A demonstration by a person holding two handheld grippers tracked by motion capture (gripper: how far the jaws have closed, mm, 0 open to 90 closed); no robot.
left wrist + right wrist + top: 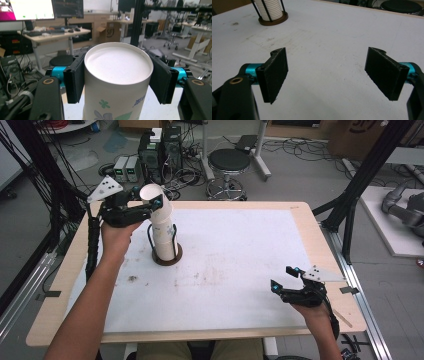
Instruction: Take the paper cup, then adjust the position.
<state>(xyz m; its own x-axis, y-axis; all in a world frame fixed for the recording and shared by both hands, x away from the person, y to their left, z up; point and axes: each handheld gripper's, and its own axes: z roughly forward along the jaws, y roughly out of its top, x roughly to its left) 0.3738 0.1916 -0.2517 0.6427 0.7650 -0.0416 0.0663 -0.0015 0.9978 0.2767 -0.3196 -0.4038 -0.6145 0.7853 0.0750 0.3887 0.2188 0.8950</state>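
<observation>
A stack of white paper cups (163,234) stands in a black wire holder with a round brown base (167,259) at the table's back left. The top cup (150,194) is tilted and raised from the stack, and my left gripper (147,201) is shut on it near its bottom end. In the left gripper view both pads (75,80) press the sides of this cup (112,100), which has a flower print. My right gripper (282,276) rests open near the front right corner; nothing is between its jaws (329,72). The stack (270,10) shows far off.
A white mat (235,270) covers the wooden table (330,251). Behind the table are a black stool (229,162), computer boxes (160,150) and floor cables. Black frame posts (360,182) stand at the right, and cables hang at the left.
</observation>
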